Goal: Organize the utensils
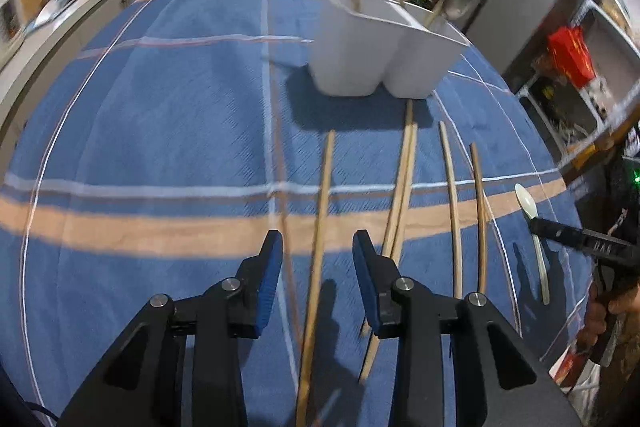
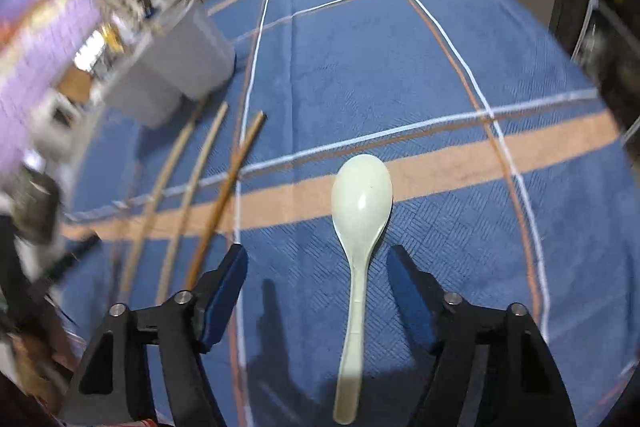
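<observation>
Left wrist: holder (image 1: 352,59) clear; right blurs it. Both hand-held grippers apart, empty.

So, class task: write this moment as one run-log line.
left gripper: open over chopstick | right gripper: open astride spoon | holder: some utensils in | loose chopsticks on cloth

Even indoor light; soft shadows lie under the left gripper (image 1: 318,247); far edges are curved and motion-blurred.

no readable text, distant labels perhaps blurred
</observation>
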The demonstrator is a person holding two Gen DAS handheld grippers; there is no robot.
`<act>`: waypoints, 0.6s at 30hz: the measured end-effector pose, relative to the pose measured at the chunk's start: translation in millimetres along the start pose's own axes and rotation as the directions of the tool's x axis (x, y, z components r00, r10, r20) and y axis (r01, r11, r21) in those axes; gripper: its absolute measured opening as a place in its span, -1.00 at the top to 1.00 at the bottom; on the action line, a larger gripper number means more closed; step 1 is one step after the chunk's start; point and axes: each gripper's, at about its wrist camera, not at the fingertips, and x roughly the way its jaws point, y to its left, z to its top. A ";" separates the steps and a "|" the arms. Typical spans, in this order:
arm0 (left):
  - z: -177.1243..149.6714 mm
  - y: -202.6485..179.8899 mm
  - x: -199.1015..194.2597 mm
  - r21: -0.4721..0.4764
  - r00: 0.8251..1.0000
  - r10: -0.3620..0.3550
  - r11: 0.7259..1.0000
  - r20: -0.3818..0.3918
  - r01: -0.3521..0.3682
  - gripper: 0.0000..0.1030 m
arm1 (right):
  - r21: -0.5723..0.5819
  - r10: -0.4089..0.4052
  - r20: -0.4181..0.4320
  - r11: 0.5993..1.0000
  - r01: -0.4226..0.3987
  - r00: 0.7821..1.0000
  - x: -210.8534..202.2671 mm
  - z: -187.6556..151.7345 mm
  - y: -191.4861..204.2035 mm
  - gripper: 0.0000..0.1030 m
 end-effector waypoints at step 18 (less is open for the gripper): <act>58.9 -37.1 74.5 0.209 0.988 0.131 0.972 -0.086 -0.111 0.33 | -0.175 -0.150 -0.100 0.976 0.131 0.984 19.7 27.0 24.7 0.32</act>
